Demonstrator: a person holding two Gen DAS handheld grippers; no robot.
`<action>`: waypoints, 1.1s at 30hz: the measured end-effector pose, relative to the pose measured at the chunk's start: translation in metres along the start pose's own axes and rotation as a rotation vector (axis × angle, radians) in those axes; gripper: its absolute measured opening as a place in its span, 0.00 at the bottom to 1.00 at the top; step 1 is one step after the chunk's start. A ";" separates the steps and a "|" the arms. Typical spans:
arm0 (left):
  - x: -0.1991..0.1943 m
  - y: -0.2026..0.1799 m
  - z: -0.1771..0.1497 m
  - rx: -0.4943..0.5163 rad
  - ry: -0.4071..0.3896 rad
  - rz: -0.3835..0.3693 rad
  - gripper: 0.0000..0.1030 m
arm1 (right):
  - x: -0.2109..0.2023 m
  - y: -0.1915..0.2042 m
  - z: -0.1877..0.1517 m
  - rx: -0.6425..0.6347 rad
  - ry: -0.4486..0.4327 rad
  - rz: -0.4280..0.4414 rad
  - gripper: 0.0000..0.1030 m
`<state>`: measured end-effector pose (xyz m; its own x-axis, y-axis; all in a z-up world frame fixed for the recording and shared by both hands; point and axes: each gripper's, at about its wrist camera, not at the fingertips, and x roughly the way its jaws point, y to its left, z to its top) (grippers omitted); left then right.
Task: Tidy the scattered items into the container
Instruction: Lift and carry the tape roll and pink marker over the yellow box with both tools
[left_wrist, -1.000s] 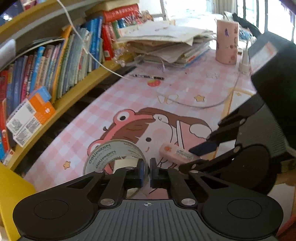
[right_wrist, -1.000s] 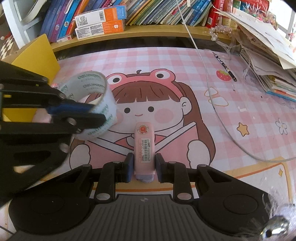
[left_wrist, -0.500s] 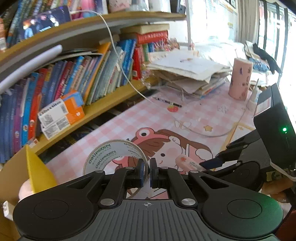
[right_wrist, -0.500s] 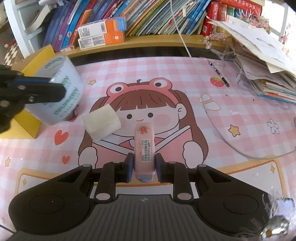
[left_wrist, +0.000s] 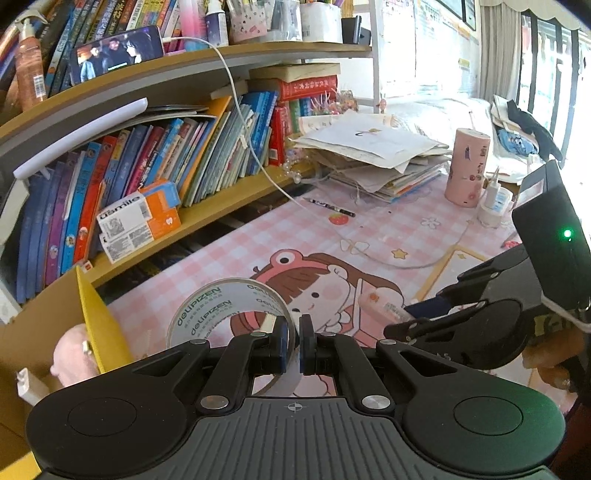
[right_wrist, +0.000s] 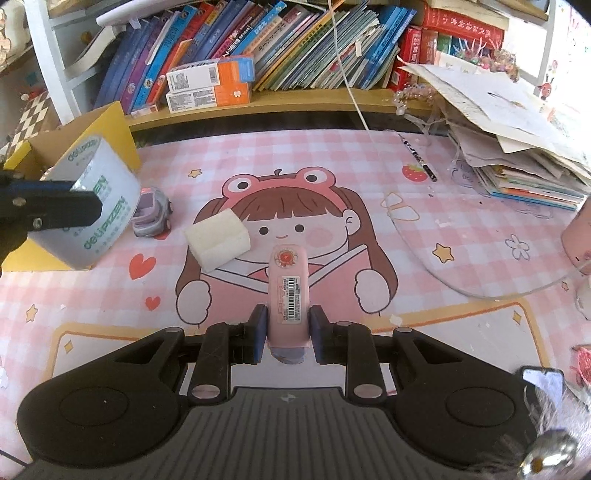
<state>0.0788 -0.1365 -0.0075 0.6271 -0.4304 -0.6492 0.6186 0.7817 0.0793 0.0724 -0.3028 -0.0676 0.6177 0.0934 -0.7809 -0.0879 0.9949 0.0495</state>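
Covering the desk, the pink checked mat with a cartoon girl carries a yellow cardboard box at its left edge. Beside this box the left gripper pinches the wall of a clear tape roll with green letters, lifted above the mat. The right gripper clamps a pink oblong correction-tape case with a barcode. A white foam block and a small purple toy car lie on the mat between.
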 end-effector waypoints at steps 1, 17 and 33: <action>-0.003 0.000 -0.001 0.000 -0.002 0.000 0.04 | -0.002 0.001 -0.001 0.002 -0.003 -0.002 0.22; -0.044 0.002 -0.024 0.019 -0.019 -0.002 0.05 | -0.031 0.032 -0.018 0.004 -0.035 -0.014 0.22; -0.082 0.032 -0.051 -0.025 -0.038 0.025 0.05 | -0.046 0.080 -0.024 -0.041 -0.042 0.000 0.22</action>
<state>0.0229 -0.0535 0.0097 0.6597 -0.4272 -0.6183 0.5911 0.8030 0.0758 0.0186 -0.2279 -0.0426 0.6495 0.0959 -0.7543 -0.1195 0.9926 0.0233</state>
